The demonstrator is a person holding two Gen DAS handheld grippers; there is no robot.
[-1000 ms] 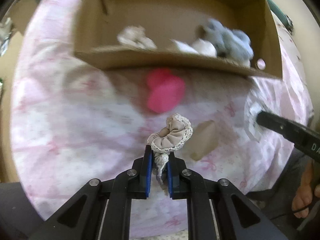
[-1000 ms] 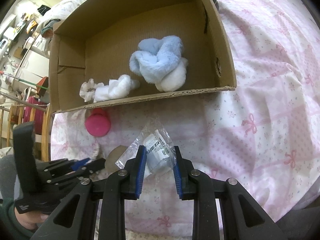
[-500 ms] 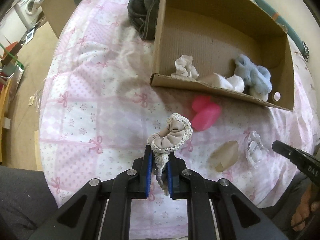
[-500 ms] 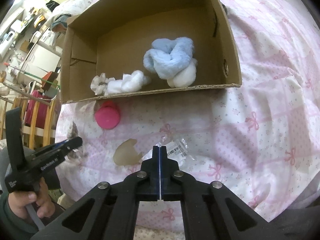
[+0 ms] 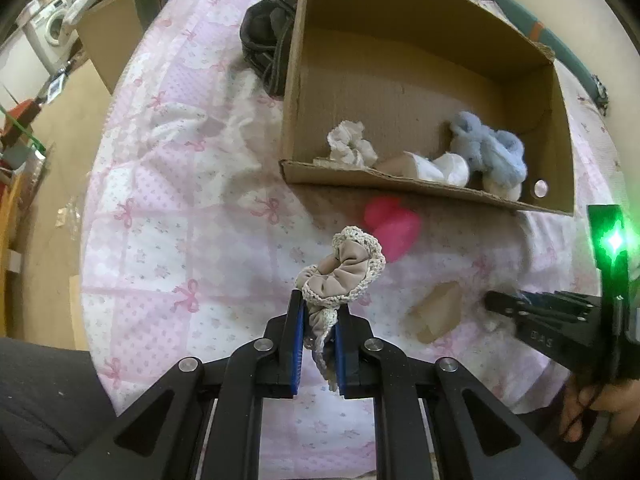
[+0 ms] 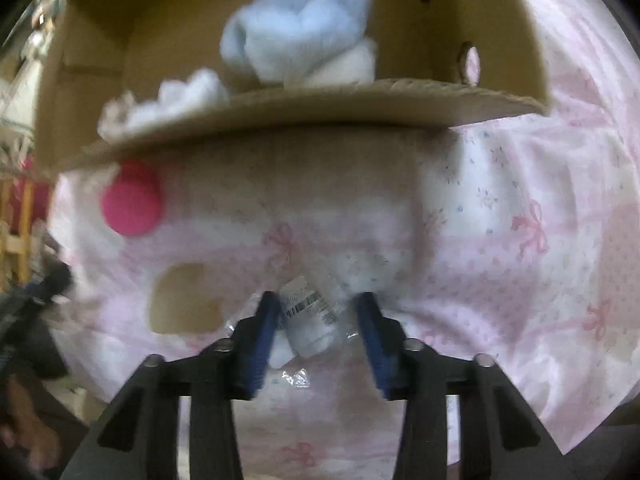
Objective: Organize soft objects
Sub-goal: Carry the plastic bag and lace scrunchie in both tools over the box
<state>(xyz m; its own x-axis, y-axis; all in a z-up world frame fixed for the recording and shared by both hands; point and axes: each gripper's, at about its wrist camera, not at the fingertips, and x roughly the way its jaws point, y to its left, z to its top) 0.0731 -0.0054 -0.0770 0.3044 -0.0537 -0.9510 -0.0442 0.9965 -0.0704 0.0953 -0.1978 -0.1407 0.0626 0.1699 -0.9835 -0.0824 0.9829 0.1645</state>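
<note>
A beige scrunchie with a crocheted edge is clamped between the blue pads of the left hand-held gripper, its jaws set narrow on the fabric, and it is carried clear of the pink bedspread. Ahead of this hand-held gripper and slightly to its right, a cardboard box is seen on the bed, with a pale scrunchie, a white roll and a blue fluffy piece lined along its near wall. A dark bundle is seen beyond the box's left wall. Between the box and the held scrunchie a pink item lies on the bedspread, just outside the near wall. To the right of the left hand-held gripper a tan patch is seen on the bedspread; what it is cannot be told.

Further right, the right hand-held gripper is pointed down at the bedspread, and its jaws are opening. A clear packet with a barcode label lies between the pads without being pressed by them. Ahead of it the box is blurred, the blue piece behind its near wall, and the pink item is ahead to the left.
</note>
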